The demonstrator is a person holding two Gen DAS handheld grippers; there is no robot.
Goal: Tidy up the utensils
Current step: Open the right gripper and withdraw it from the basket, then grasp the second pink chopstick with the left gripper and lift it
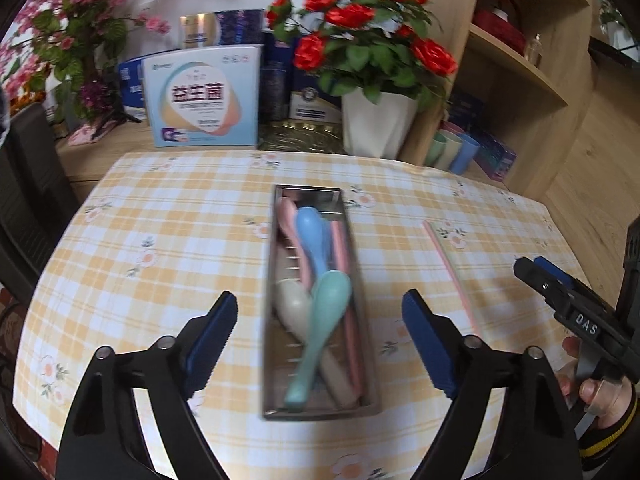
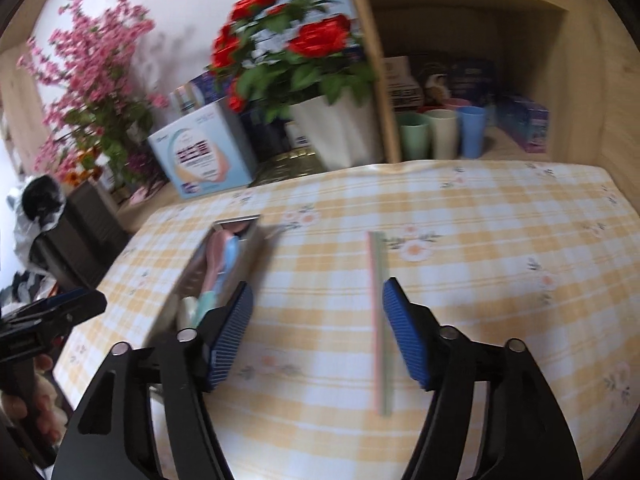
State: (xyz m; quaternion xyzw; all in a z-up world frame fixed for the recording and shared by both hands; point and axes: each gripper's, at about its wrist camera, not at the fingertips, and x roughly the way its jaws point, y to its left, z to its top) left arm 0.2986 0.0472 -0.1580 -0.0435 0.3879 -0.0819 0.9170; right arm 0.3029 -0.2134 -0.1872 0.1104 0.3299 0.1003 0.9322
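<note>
A steel tray (image 1: 320, 414) lies lengthwise on the checked tablecloth (image 1: 160, 240). It holds a blue spoon (image 1: 312, 236), a green spoon (image 1: 326, 320), a beige spoon (image 1: 292, 306), a pink spoon (image 1: 285, 216) and pink chopsticks (image 1: 342, 248). My left gripper (image 1: 320, 300) hangs open above the tray's near half, holding nothing. A pink and green pair of chopsticks (image 2: 378, 320) lies on the cloth to the right of the tray (image 2: 260, 248). My right gripper (image 2: 317, 286) stands open over the cloth, its right pad (image 2: 404, 332) close beside that pair, nothing gripped.
Behind the table stand a white pot of red roses (image 1: 380, 124), several printed boxes (image 1: 204, 100) and pink blossoms (image 1: 80, 12). A wooden shelf (image 2: 560, 80) at the right holds pastel cups (image 2: 440, 132). A dark chair (image 1: 28, 184) is at the left edge.
</note>
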